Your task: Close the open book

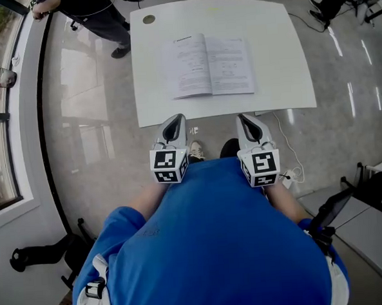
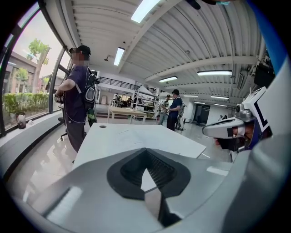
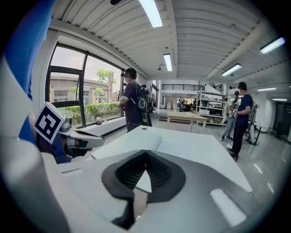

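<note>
Left gripper [image 1: 174, 125] and right gripper [image 1: 249, 124]: both closed, empty.
Jaws pressed together, nothing between them; tips side by side at near edge of white table [image 1: 283, 78]. Open book [image 1: 208, 65] lies flat mid-table, pages up, beyond both tips, apart from them. Person [image 1: 102, 18] stands by far-left corner.

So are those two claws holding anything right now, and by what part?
Nothing is held. The left gripper and right gripper are both shut and empty, and the open book lies untouched on the table.
</note>
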`<state>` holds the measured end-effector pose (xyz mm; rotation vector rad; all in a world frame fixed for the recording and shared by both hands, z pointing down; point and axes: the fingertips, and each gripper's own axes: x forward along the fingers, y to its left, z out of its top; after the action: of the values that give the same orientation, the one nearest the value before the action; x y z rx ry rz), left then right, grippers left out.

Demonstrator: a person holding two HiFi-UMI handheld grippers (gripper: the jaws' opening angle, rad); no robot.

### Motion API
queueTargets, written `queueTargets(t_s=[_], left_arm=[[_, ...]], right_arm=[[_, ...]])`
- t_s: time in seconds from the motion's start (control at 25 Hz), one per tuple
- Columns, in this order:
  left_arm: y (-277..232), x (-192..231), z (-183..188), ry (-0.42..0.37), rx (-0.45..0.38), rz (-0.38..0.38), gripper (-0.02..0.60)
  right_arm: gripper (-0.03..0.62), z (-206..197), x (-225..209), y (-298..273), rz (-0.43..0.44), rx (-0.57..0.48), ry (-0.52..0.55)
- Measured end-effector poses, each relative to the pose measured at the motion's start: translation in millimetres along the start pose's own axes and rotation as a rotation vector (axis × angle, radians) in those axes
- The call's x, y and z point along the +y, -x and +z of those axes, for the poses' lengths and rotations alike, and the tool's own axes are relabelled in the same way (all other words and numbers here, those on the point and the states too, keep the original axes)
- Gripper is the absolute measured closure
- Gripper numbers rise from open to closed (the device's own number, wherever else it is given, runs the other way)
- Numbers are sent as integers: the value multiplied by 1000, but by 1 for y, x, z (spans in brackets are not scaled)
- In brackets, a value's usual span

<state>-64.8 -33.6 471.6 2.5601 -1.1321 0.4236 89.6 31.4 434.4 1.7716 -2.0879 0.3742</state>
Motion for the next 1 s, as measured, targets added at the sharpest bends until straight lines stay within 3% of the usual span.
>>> queueTargets(t_s=[0.36, 0.68, 1.0], left_arm=[[-20, 33, 1, 5, 33, 66, 575], [-61, 58, 15, -42, 66, 213, 574], [-83, 69, 11, -2, 116, 362, 574]], right_arm=[[591, 16, -6, -38, 56, 7, 52], [591, 30, -47, -90, 181, 13, 70], [591, 30, -71, -125, 338, 50, 103]])
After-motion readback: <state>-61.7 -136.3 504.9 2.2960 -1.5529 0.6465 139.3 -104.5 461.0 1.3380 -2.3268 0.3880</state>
